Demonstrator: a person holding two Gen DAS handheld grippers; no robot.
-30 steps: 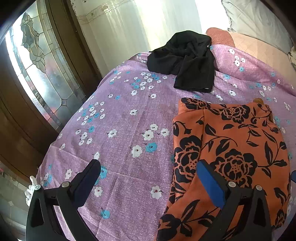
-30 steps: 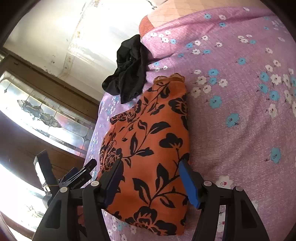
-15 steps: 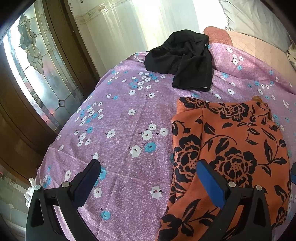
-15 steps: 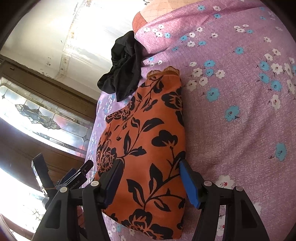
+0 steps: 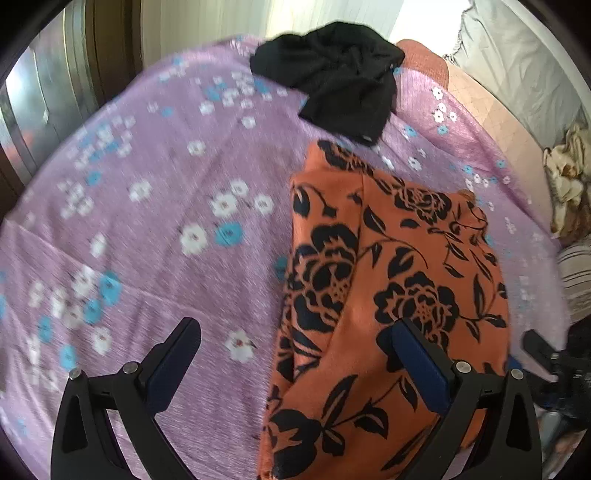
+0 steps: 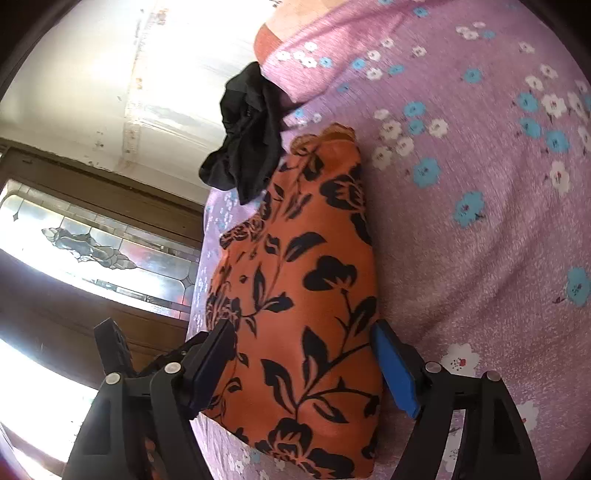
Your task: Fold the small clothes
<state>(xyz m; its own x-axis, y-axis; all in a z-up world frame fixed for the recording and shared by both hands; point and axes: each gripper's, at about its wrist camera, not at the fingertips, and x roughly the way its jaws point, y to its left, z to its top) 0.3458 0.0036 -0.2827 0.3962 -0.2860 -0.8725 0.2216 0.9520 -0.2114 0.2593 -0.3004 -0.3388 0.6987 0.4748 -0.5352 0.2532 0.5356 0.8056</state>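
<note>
An orange garment with black flowers lies folded on the purple floral bedspread; it also shows in the right wrist view. My left gripper is open, with its right finger over the garment's near left part and its left finger over the bedspread. My right gripper is open and straddles the garment's near end, holding nothing. A crumpled black garment lies beyond the orange one, and shows in the right wrist view too.
A wooden door with leaded stained glass stands past the bed's left edge. A white curtain hangs behind the bed. A grey pillow and a beige bundle lie at the far right.
Both grippers have moved forward and closer over the orange garment; the left view has swung right and is blurred by motion. Both stay open.
</note>
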